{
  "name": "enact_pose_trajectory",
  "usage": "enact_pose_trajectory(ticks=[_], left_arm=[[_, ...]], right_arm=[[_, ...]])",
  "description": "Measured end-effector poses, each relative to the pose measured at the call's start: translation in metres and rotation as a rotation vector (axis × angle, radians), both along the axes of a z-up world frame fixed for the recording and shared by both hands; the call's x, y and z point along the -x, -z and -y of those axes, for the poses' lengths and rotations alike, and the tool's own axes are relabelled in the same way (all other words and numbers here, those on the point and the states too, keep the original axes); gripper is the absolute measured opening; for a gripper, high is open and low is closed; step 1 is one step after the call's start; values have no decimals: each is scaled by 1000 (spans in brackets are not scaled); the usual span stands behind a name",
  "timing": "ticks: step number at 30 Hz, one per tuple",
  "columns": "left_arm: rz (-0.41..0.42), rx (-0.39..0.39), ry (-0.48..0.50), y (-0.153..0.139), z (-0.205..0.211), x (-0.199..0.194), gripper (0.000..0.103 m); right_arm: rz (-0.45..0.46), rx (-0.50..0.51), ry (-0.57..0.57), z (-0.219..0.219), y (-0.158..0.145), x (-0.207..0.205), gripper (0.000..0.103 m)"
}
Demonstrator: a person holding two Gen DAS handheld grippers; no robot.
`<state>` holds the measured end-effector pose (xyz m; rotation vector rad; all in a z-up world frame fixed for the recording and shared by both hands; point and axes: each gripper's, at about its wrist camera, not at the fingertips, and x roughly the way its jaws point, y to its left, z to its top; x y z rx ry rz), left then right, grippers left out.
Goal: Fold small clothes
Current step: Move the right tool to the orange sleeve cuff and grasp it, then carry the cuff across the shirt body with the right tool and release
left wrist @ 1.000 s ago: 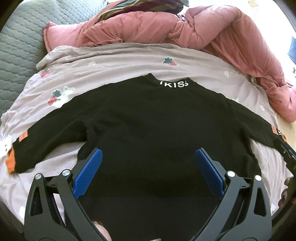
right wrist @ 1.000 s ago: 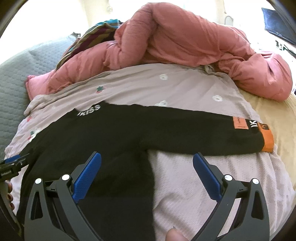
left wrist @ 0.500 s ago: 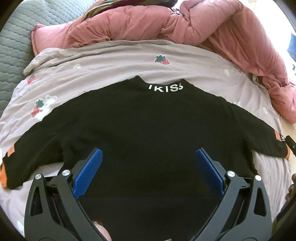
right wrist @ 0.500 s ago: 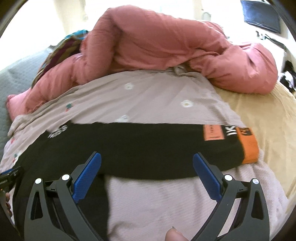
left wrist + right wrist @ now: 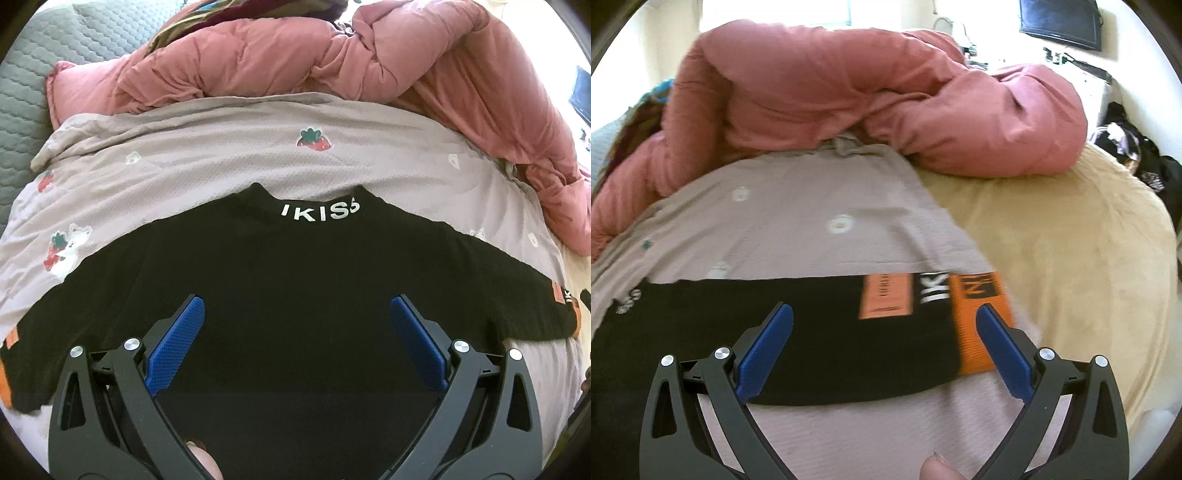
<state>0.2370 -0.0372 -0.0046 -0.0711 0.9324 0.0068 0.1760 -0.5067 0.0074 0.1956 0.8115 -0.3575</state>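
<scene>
A small black sweater (image 5: pixel 295 295) lies flat and face down on the strawberry-print blanket (image 5: pixel 221 162), collar lettering toward twelve o'clock and both sleeves stretched out to nine and three. The left gripper (image 5: pixel 295 332) hangs over the sweater's back, its blue pads spread wide with nothing between them. The right gripper (image 5: pixel 884 339) is just as wide apart, poised over the sleeve end (image 5: pixel 905 325) with its orange cuff (image 5: pixel 979 321) near the pad at three o'clock. A pink duvet (image 5: pixel 868 92) is heaped at twelve.
</scene>
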Motion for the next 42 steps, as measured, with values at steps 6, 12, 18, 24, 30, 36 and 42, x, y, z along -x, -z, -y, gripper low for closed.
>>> enact_pose_trajectory(ticks=[6, 12, 18, 24, 30, 36, 42], left_arm=[[-4, 36, 9, 7, -2, -16, 95], [-32, 65, 13, 23, -9, -22, 95], [-27, 4, 47, 36, -9, -20, 95], [-32, 29, 63, 38, -12, -16, 95], [-15, 47, 57, 31, -16, -12, 95], [-1, 78, 46, 21, -24, -5, 95], [16, 90, 41, 11, -33, 2, 95]], right_arm=[[-90, -6, 50, 33, 20, -11, 98], [-148, -47, 89, 54, 36, -20, 98], [-202, -31, 83, 54, 54, -29, 94], [-158, -14, 81, 45, 43, -24, 36], [-73, 16, 58, 30, 8, -11, 26], [-19, 50, 66, 16, -21, -3, 25], [-18, 195, 47, 1, -34, -14, 24]])
